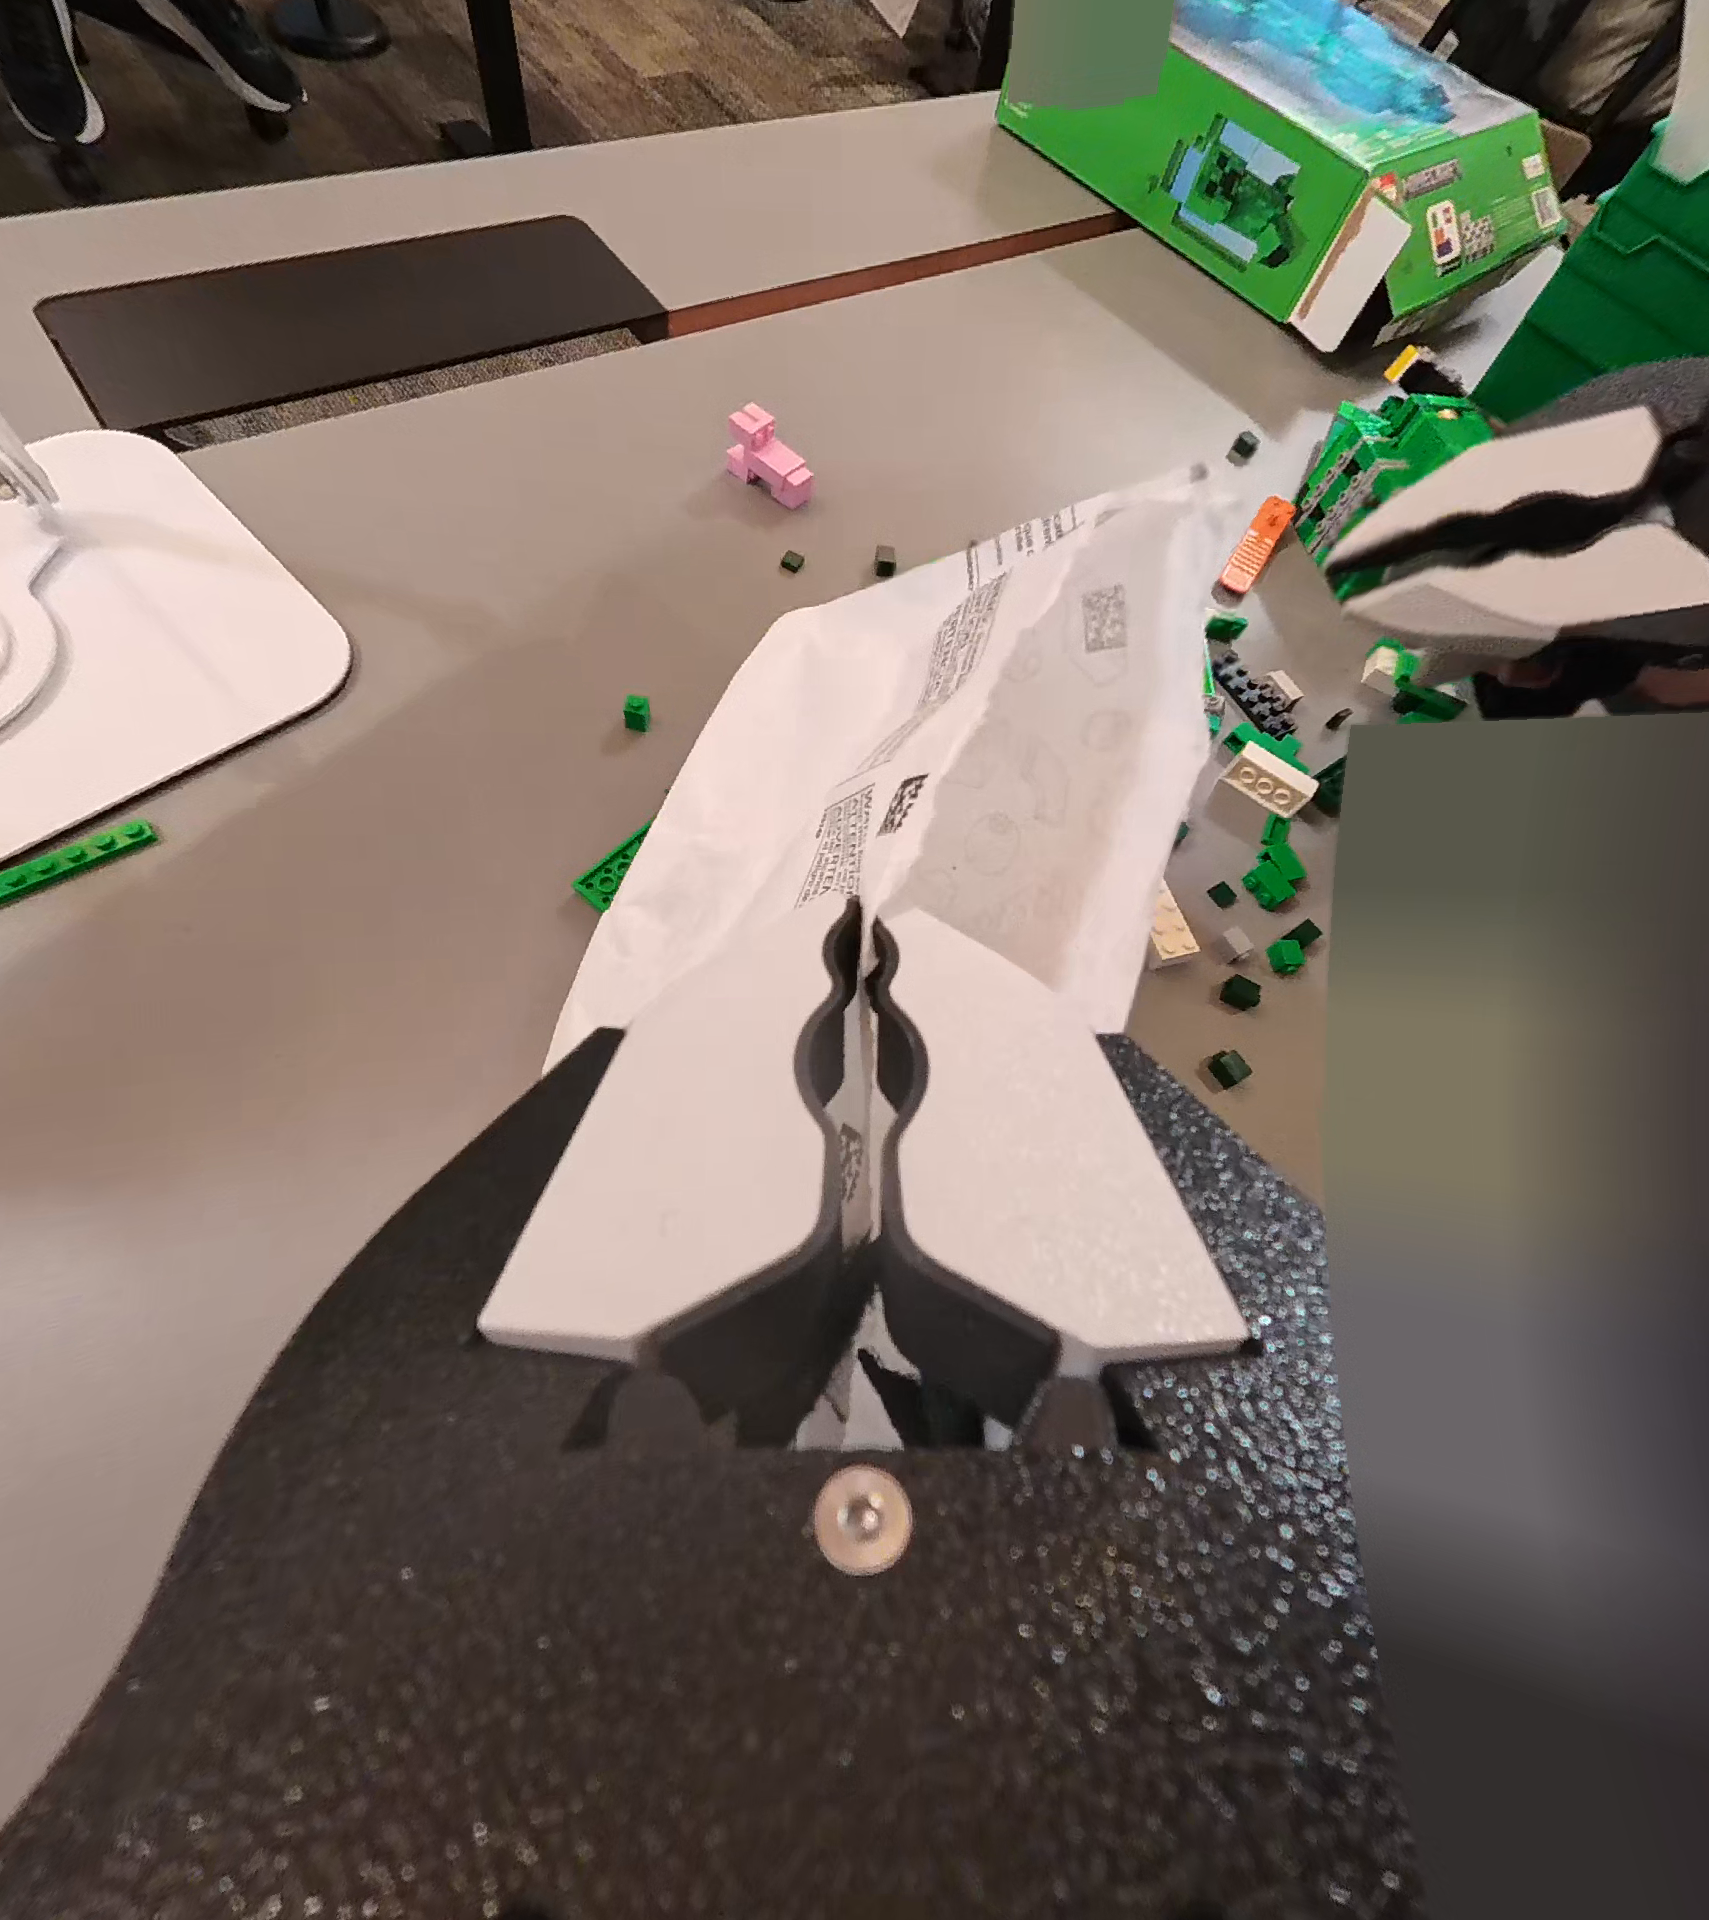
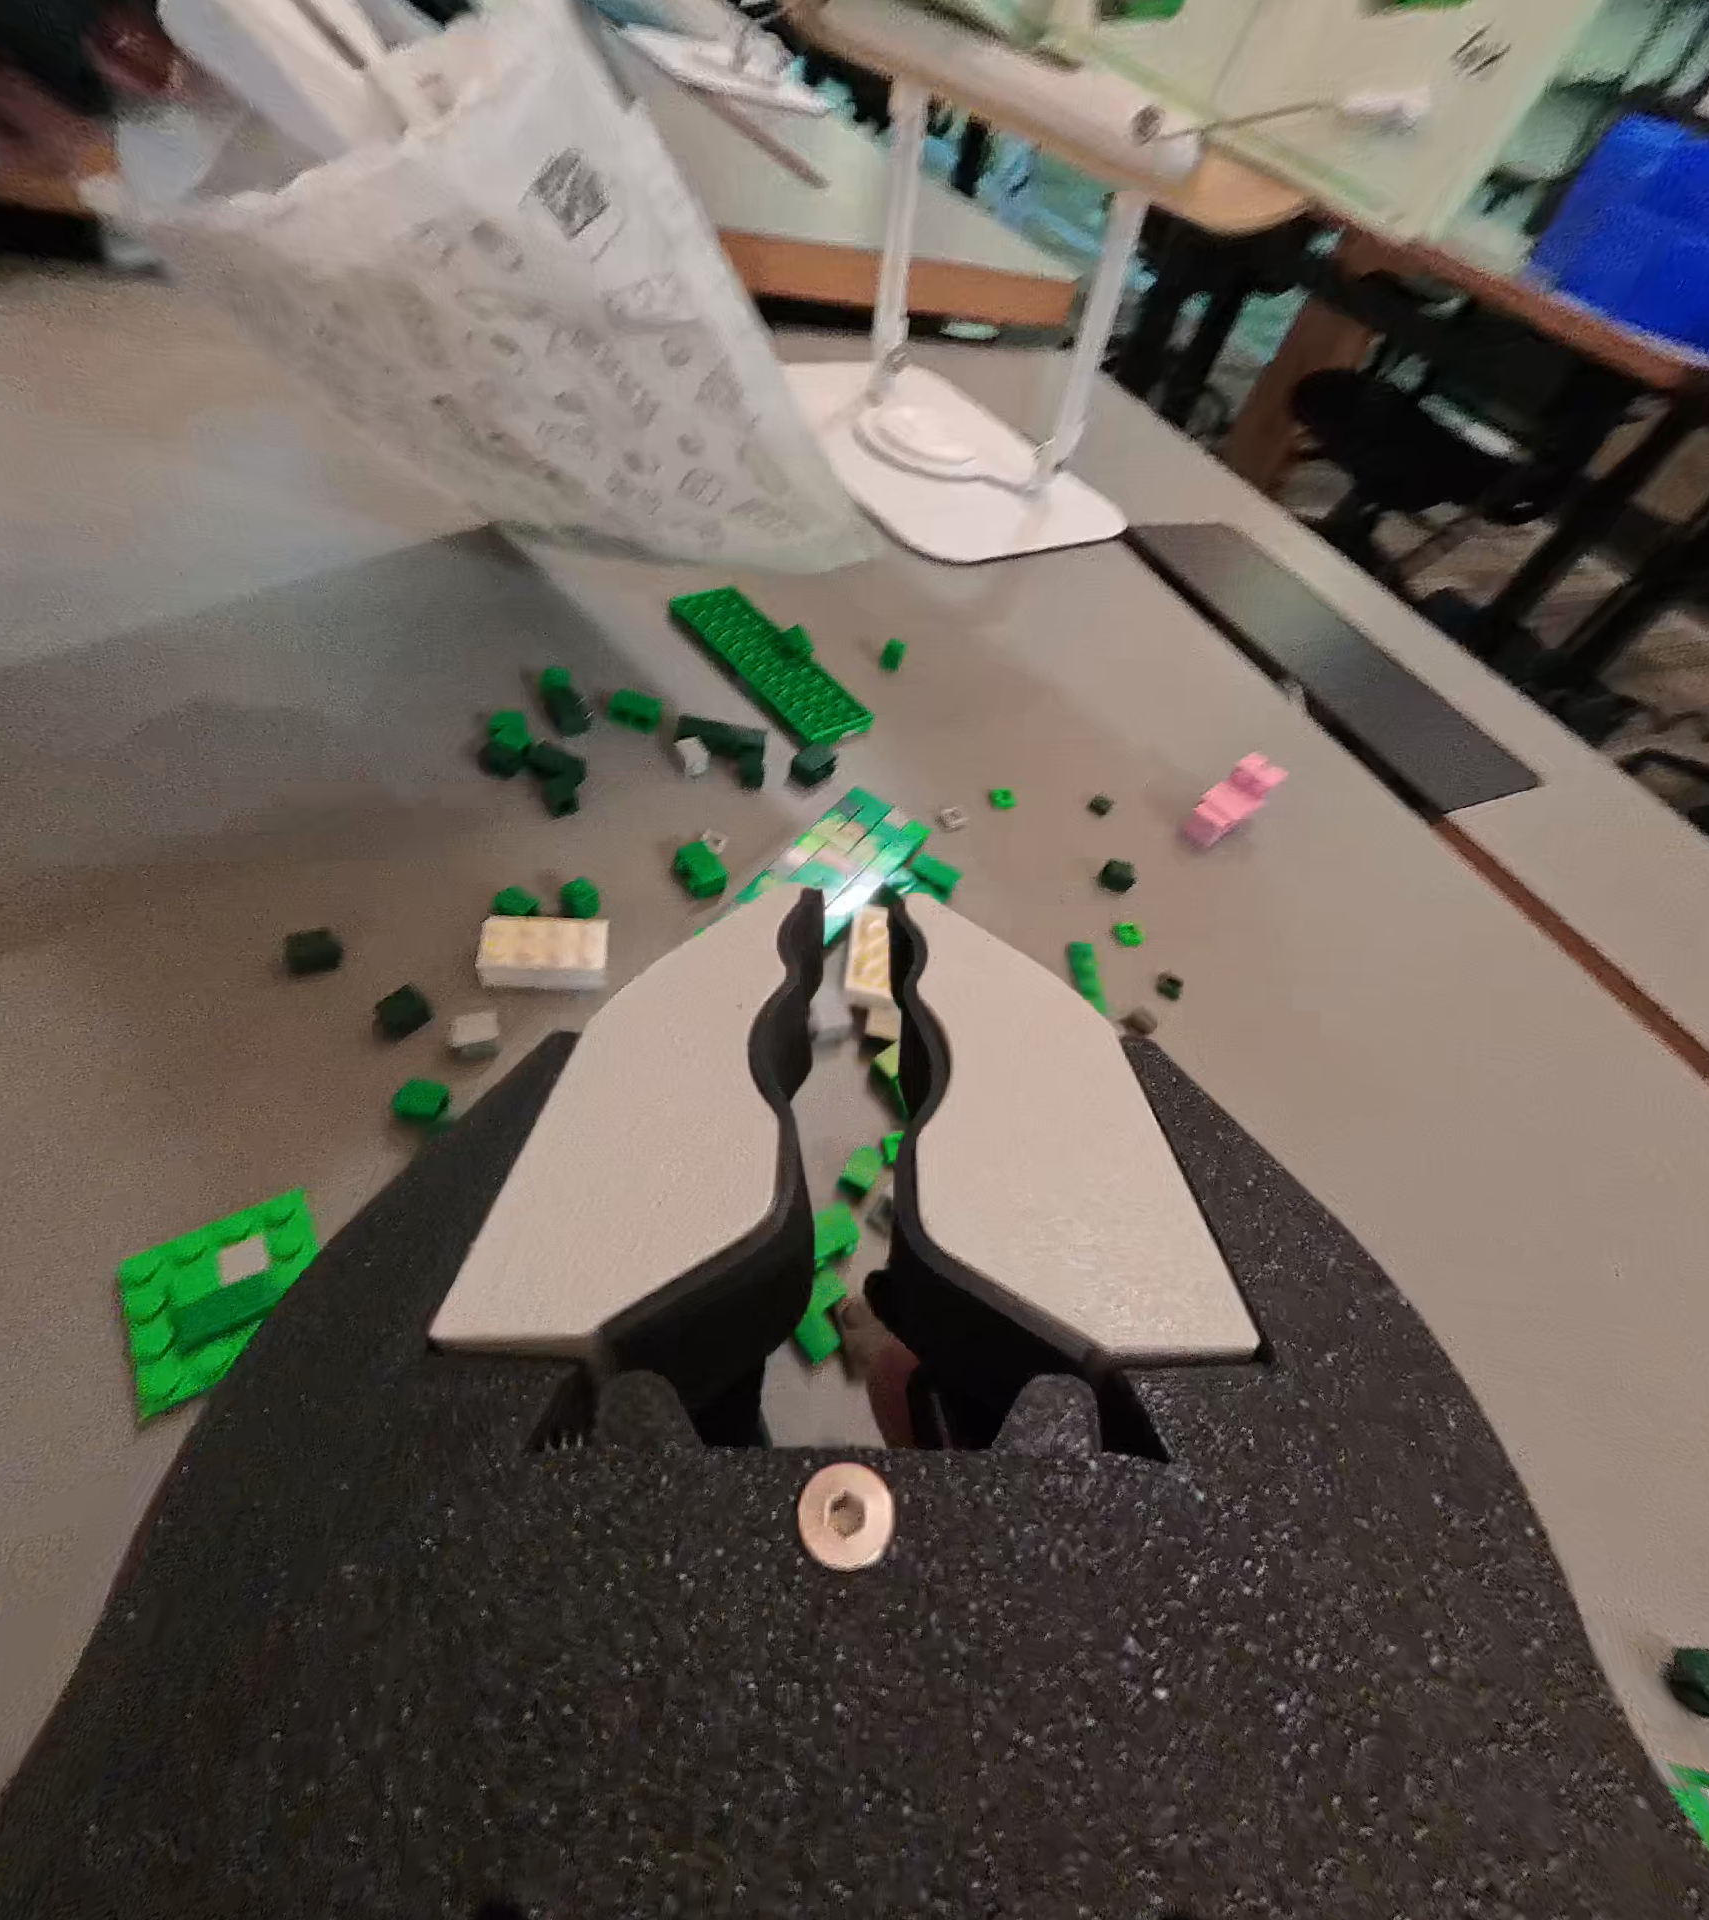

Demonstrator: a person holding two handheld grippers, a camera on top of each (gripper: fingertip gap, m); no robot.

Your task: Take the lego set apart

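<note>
My left gripper is shut on the edge of a white printed paper bag, which hangs above the grey table. The bag also shows in the right wrist view, lifted at upper left. My right gripper hovers over scattered loose bricks, its jaws a narrow gap apart with nothing between them. It also shows in the left wrist view, in front of a partly built green lego model. A shiny green tiled piece lies just beyond its tips.
A pink lego pig, an orange brick separator, a long green plate, a white brick and a square green plate lie on the table. A green set box, a green bin and a white lamp base stand around. My right fingertips sit around 20 cm from my left ones. The right tips stand about 11 cm off the white brick. The left camera catches it too, in the left wrist view.
</note>
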